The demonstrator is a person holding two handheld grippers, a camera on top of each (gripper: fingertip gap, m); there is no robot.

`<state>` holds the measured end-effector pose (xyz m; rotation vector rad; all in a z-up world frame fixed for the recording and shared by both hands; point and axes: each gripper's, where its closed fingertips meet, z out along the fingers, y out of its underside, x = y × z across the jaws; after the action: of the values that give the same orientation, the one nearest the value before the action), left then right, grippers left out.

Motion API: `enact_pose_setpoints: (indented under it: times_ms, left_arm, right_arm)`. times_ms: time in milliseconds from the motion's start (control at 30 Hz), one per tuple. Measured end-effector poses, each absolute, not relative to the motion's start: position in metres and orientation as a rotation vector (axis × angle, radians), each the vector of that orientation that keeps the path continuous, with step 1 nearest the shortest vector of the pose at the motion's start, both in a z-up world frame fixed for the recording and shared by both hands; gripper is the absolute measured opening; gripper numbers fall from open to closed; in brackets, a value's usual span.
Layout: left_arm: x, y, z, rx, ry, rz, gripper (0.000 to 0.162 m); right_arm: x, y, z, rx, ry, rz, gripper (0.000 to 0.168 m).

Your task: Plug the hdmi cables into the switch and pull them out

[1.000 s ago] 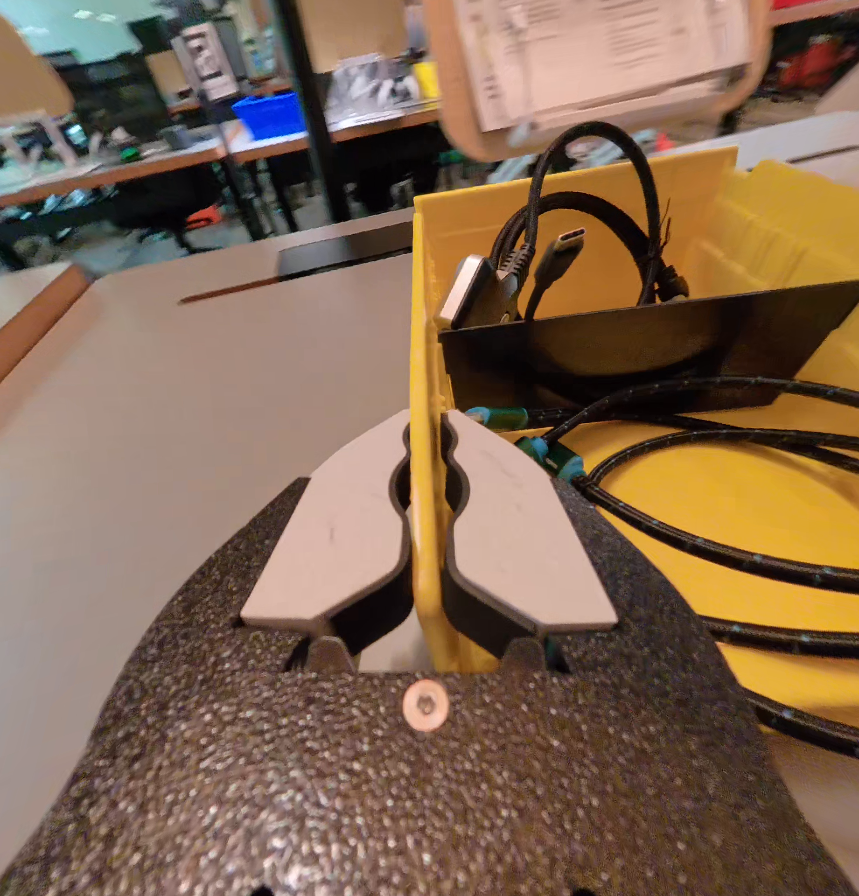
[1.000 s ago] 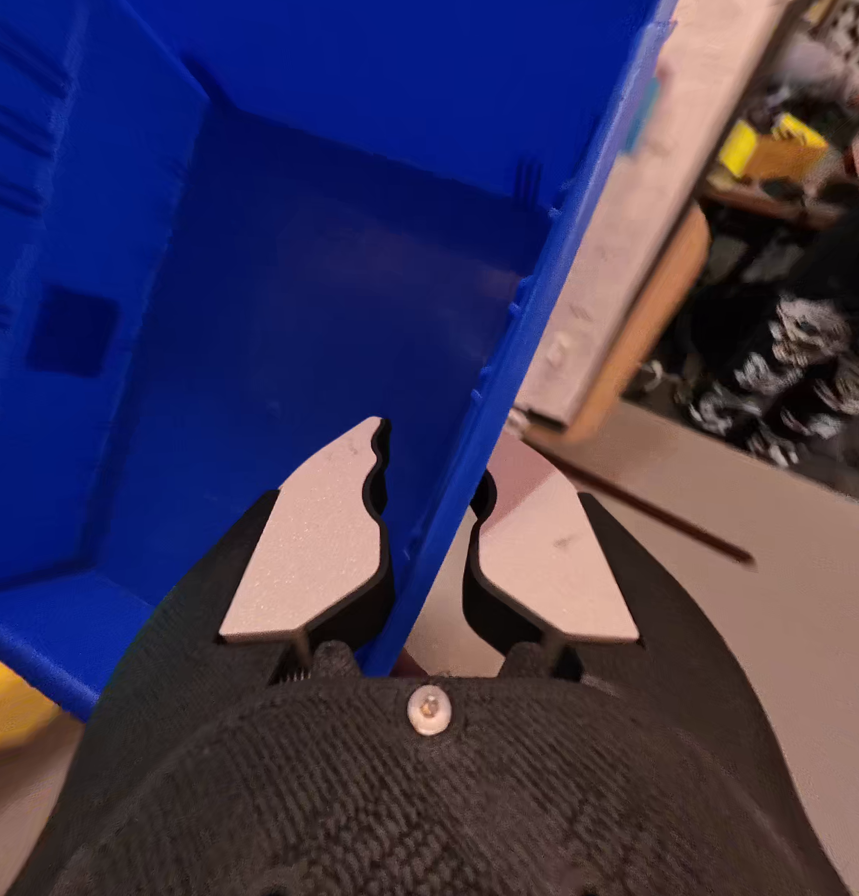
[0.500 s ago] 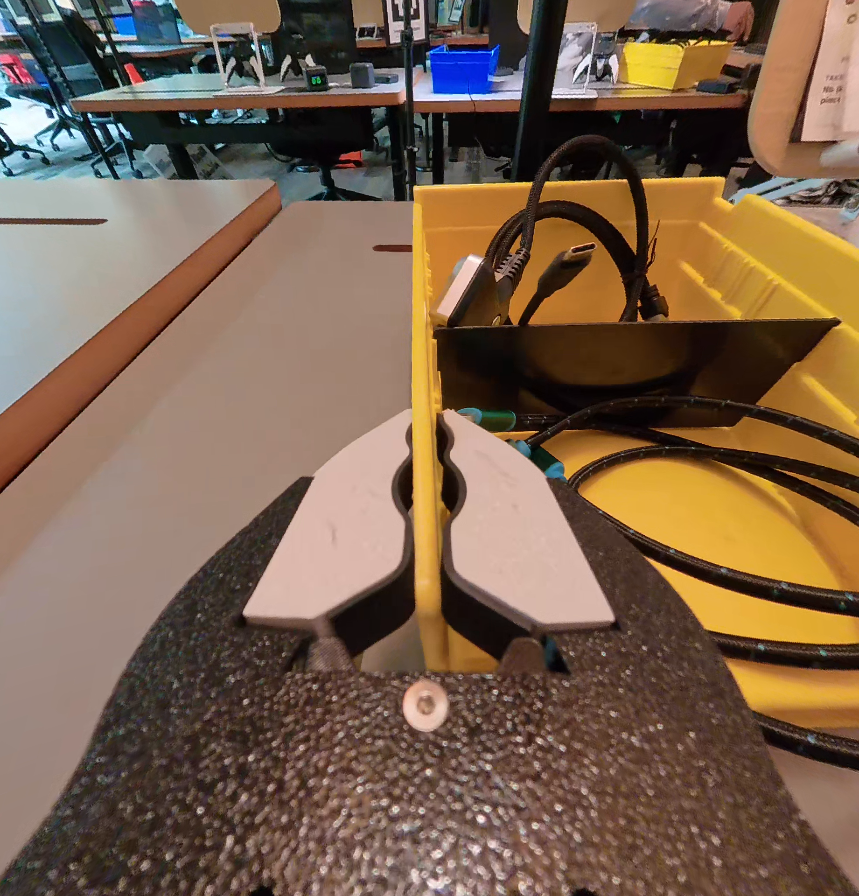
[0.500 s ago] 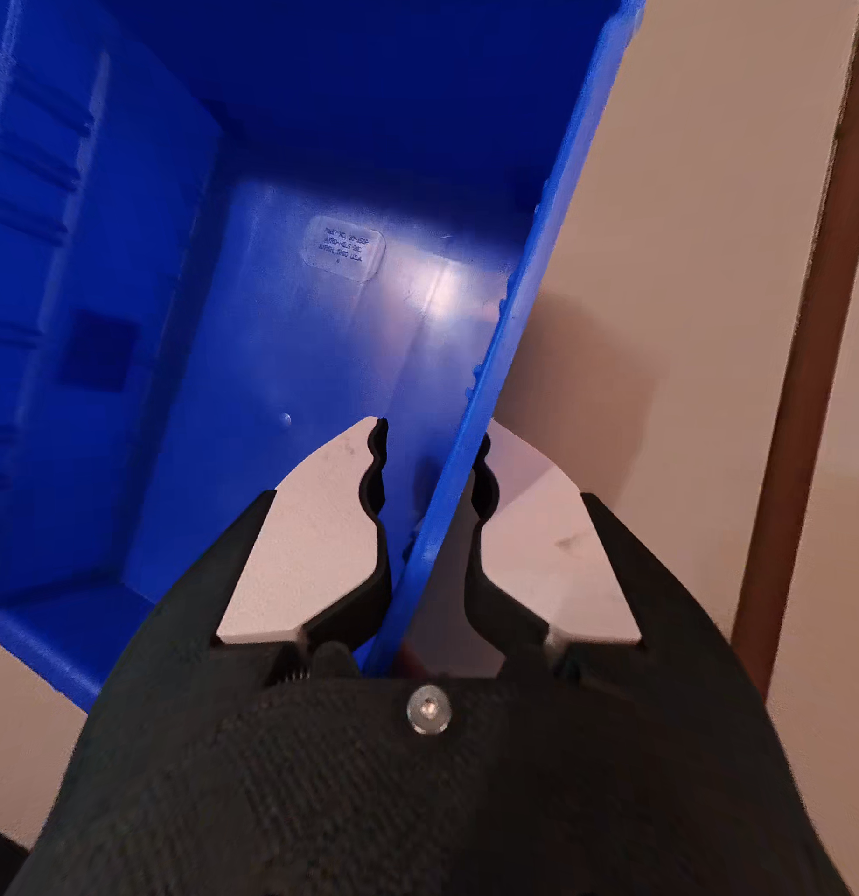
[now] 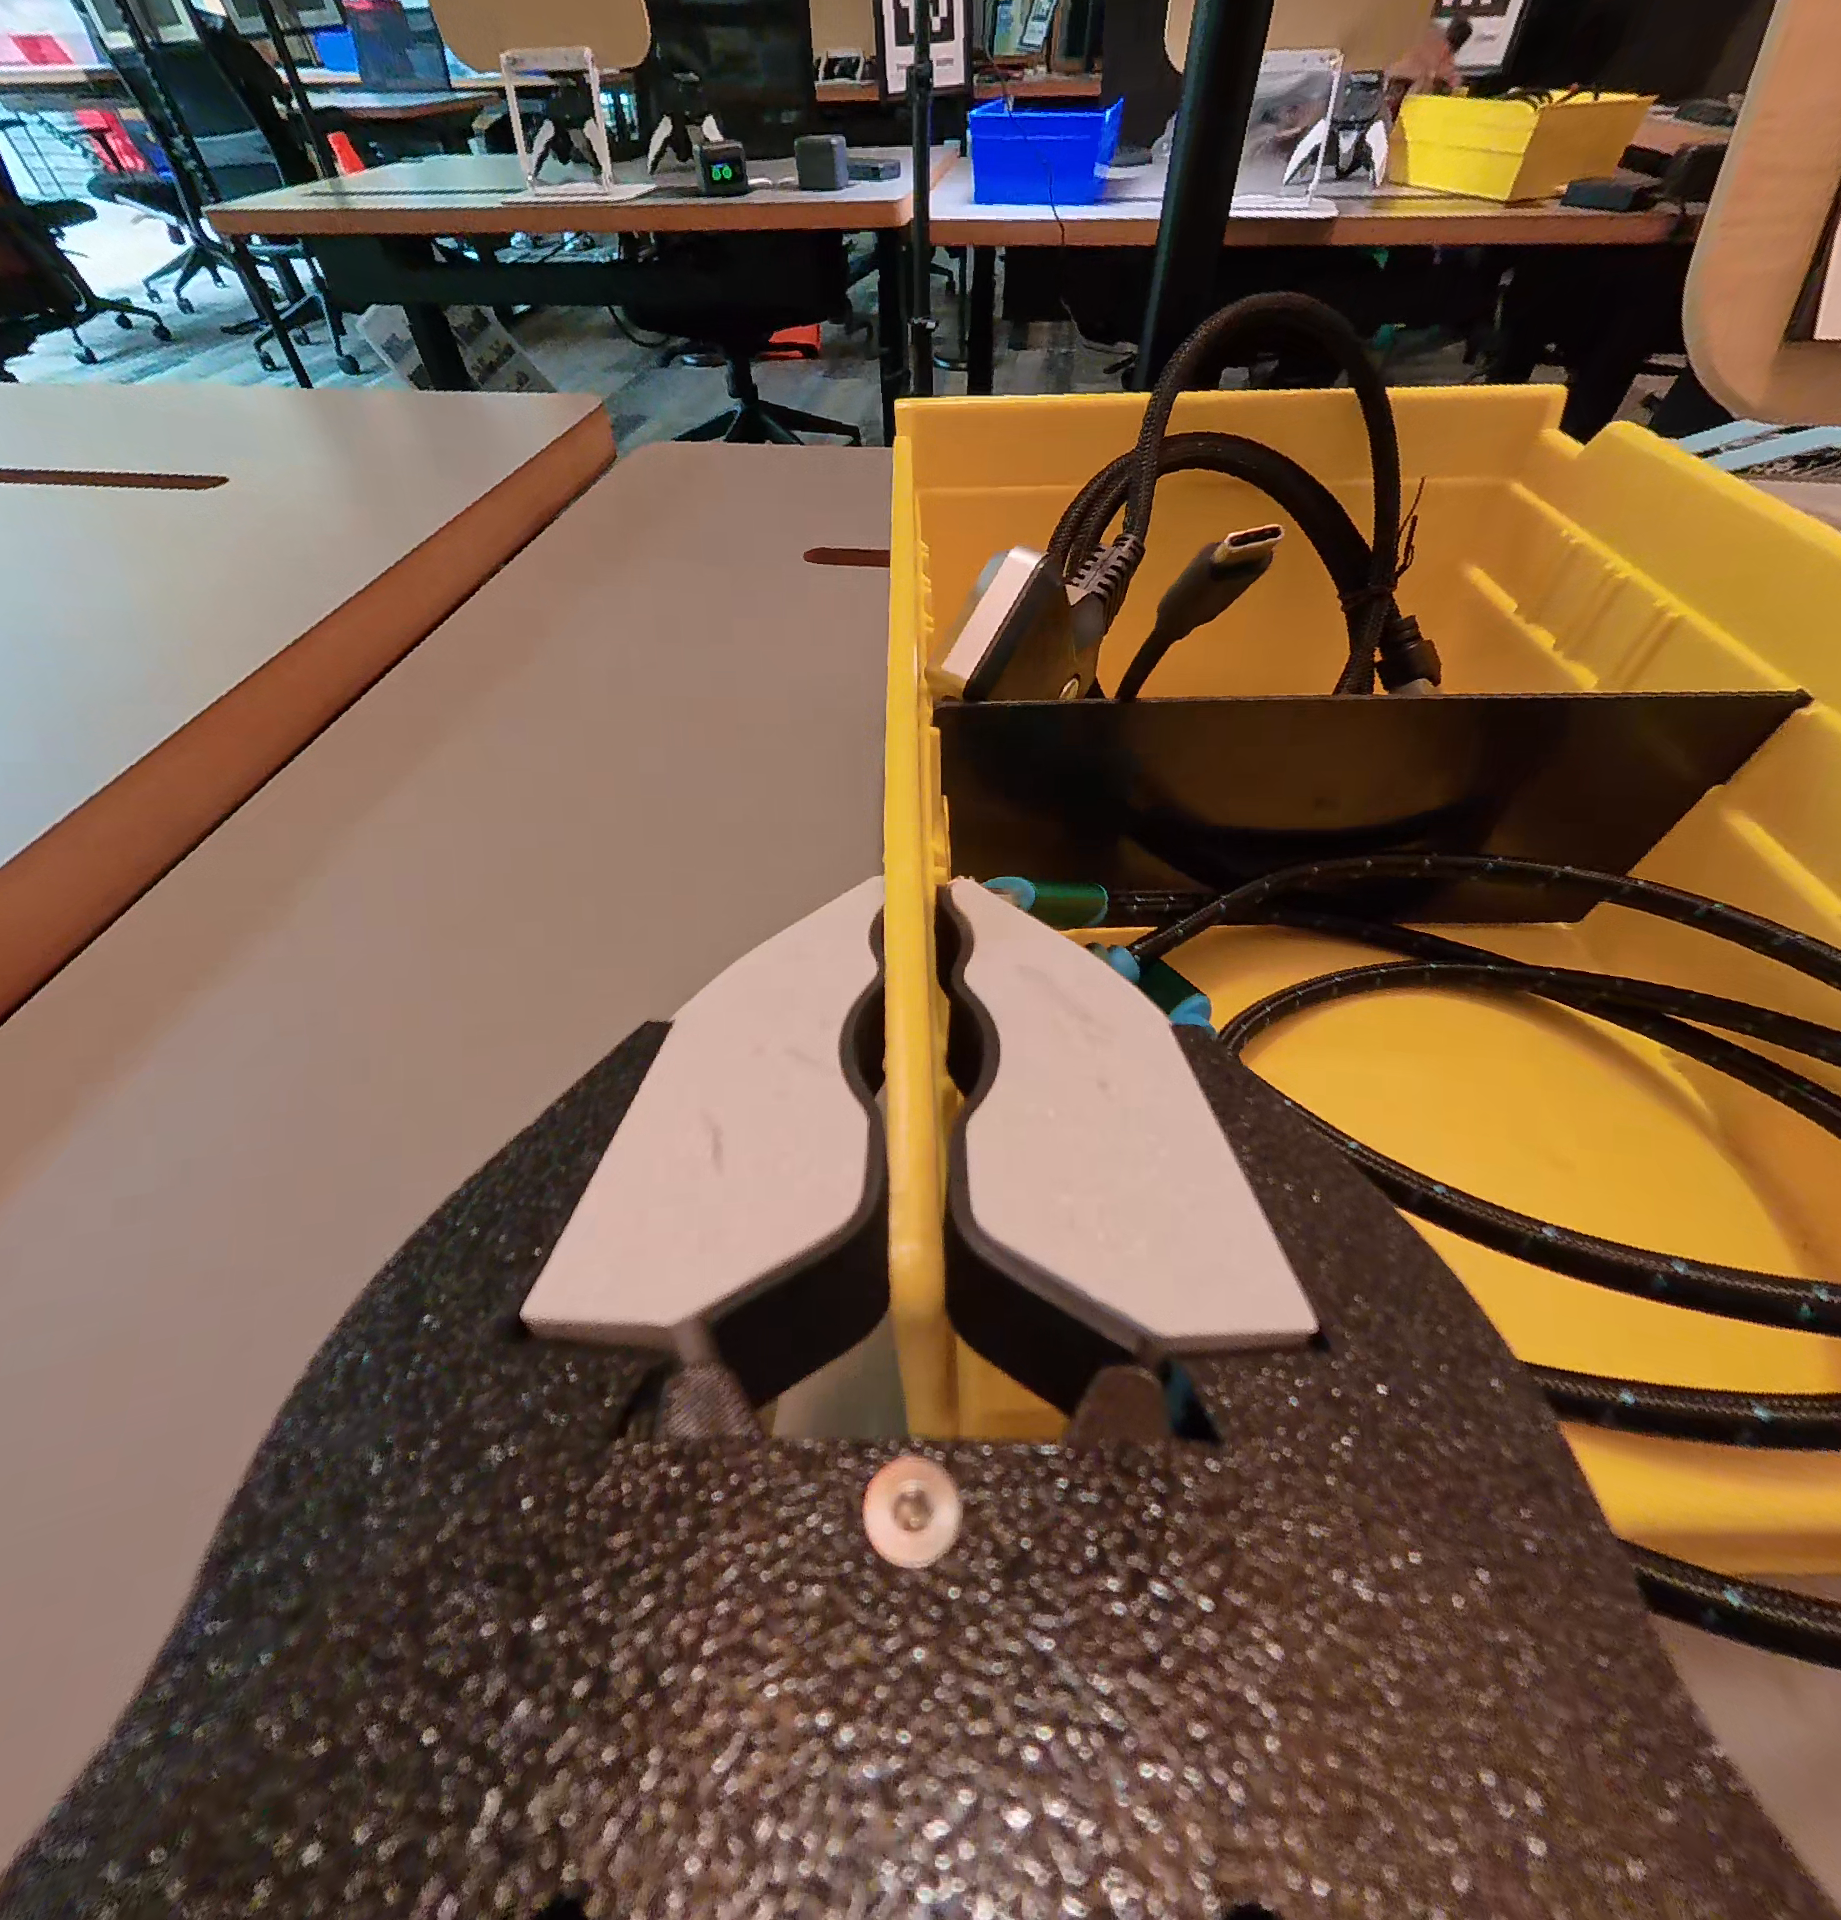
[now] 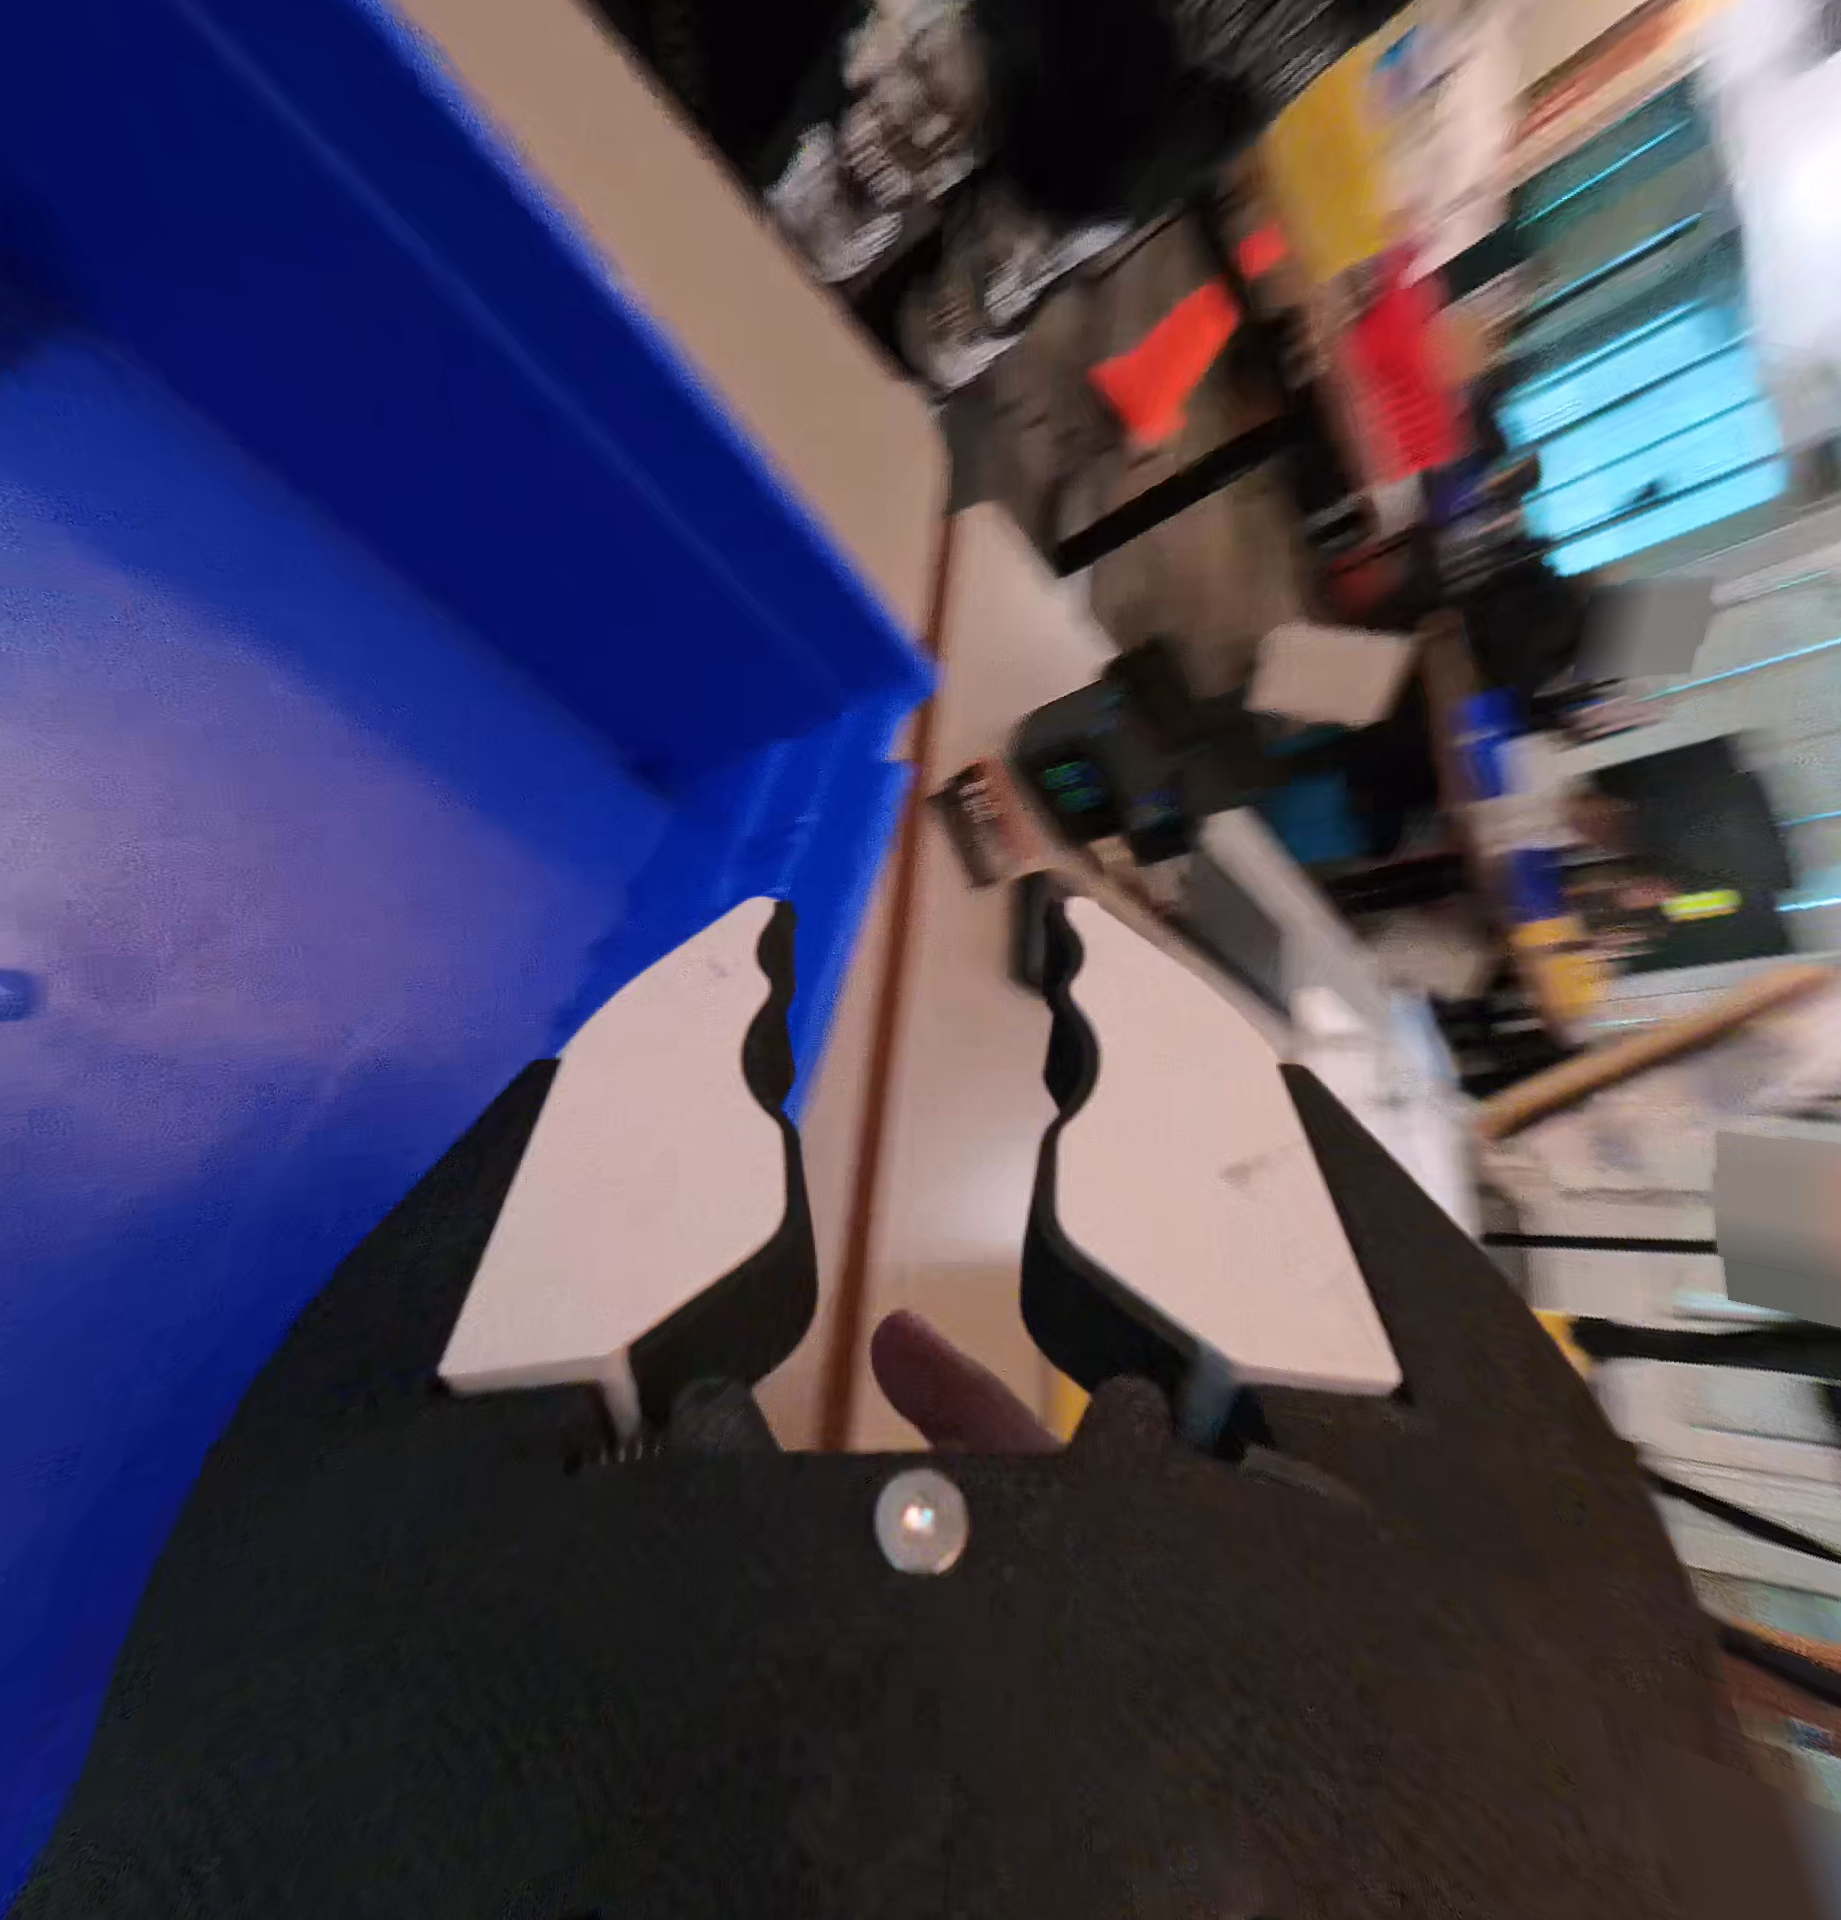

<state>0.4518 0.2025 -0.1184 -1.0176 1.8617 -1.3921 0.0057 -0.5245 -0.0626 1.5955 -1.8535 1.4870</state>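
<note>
The right wrist view is badly smeared; we make out little past the table edge. Our right gripper [image 6: 921, 935] stands with jaws wide and empty, the blue bin [image 6: 272, 727] just left of it, nothing visible inside. Our left gripper [image 5: 913, 914] pinches the left wall of the yellow bin [image 5: 1498, 582]. A black divider [image 5: 1363, 790] splits it: braided HDMI cables [image 5: 1518, 1091] coil in the near part, running off frame; the switch [image 5: 1009, 629], half hidden, sits behind with more cable.

Yellow bin [image 5: 1674, 540], black divider [image 5: 1363, 769], black teal-flecked braided cables [image 5: 1518, 1257], blue bin [image 6: 272, 727], grey-padded tongs [image 5: 911, 914]
</note>
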Motion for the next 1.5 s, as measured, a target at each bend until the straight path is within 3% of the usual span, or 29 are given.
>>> enact_pose_setpoints:
  times_ms: [67, 133, 267, 367, 433, 600, 767, 833, 1000, 1500]
  left_arm:
    - [0.453, 0.200, -0.118, -1.018, 1.858, -1.386, 0.005]
    - [0.455, 0.198, -0.118, -1.010, 1.854, -1.375, 0.005]
    - [0.457, 0.194, -0.118, -0.998, 1.864, -1.350, 0.006]
    - [0.458, 0.193, -0.119, -1.015, 1.914, -1.269, 0.008]
    - [0.462, 0.197, -0.112, -1.007, 1.933, -1.139, 0.015]
    - [0.461, 0.179, -0.052, -0.822, 1.914, -1.171, 0.024]
    - [0.461, 0.148, -0.021, -0.605, 2.093, -1.150, 0.026]
    - [0.466, 0.133, -0.017, -0.567, 2.203, -1.138, 0.029]
    - [0.488, 0.109, -0.037, -0.598, 2.516, -0.967, 0.052]
    - [0.532, 0.092, -0.119, -0.475, 2.839, -0.182, 0.043]
  right_arm:
    - [-0.001, -0.505, -0.031, 1.539, -1.707, 1.549, 0.043]
    - [-0.003, -0.469, -0.025, 1.568, -1.801, 1.565, 0.053]
    - [0.023, -0.351, -0.041, 1.869, -2.243, 1.727, 0.074]
    - [0.045, -0.272, -0.066, 2.154, -2.281, 1.727, 0.072]
    - [0.052, -0.252, -0.086, 2.145, -2.233, 1.702, 0.081]
    - [0.053, -0.281, -0.104, 1.829, -2.084, 1.797, 0.074]
    - [0.049, -0.293, -0.111, 1.875, -2.208, 1.834, 0.077]
    - [0.044, -0.297, -0.115, 1.901, -2.274, 1.829, 0.070]
    - [0.027, -0.314, -0.117, 1.789, -2.371, 1.811, 0.071]
    - [0.043, -0.211, -0.078, 2.157, -2.283, 1.910, 0.074]
